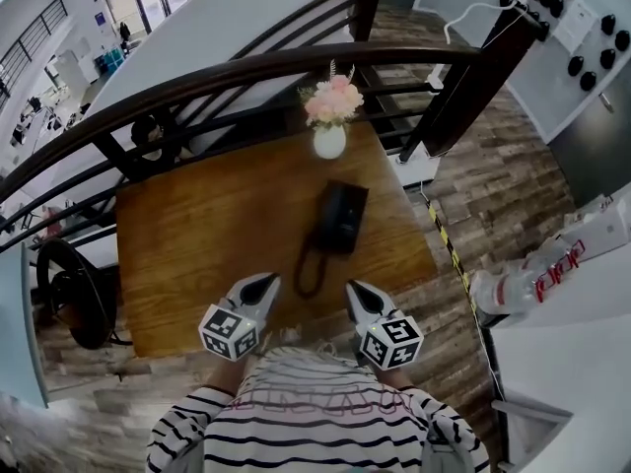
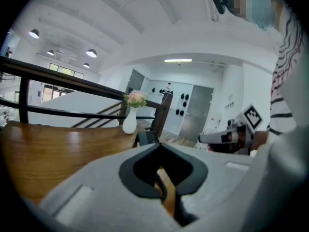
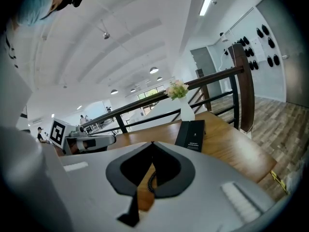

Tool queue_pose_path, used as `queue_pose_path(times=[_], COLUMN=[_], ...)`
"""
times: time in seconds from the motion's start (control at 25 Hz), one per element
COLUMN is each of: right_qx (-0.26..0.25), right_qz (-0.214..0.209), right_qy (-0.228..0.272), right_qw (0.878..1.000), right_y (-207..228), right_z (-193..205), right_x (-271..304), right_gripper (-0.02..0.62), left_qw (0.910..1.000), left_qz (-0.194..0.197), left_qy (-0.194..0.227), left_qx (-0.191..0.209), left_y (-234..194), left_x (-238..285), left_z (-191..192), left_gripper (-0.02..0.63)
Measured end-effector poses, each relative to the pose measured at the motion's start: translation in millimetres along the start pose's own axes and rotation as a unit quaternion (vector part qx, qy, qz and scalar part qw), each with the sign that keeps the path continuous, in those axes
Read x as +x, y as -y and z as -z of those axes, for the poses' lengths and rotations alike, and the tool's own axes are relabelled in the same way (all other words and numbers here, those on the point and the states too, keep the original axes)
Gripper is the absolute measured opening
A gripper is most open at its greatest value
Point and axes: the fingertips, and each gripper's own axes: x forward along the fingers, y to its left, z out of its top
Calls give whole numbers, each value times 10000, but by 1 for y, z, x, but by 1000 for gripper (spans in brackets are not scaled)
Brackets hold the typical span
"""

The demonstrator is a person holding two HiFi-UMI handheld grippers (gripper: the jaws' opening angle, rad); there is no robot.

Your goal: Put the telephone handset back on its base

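Clenched shut and empty, fingers (image 2: 87, 192) of the left gripper (image 1: 266, 282) and right gripper (image 1: 355, 290) are hovering just short of the telephone base (image 1: 353, 215), flanking its coiled cord (image 1: 308, 264) (seemingly nothing left to carry). The handset (image 1: 330, 215) appears to be lying seated on that base, mid-bench (image 1: 187, 235), with the flower vase (image 1: 329, 142) beyond.
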Motion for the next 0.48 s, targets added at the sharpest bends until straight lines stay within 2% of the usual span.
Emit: queue_pose_path(times=[0.48], right_qx=[-429], right_qz=[-14], right_qy=[48], right_qw=[9991], right_y=[11], right_z=[-4], right_x=[-23], right_gripper=[2], left_qw=[9989], left_qz=[-350], left_qy=[301], left_qx=[78], left_y=[29], left_x=[-9], left_z=[1], left_gripper=[3])
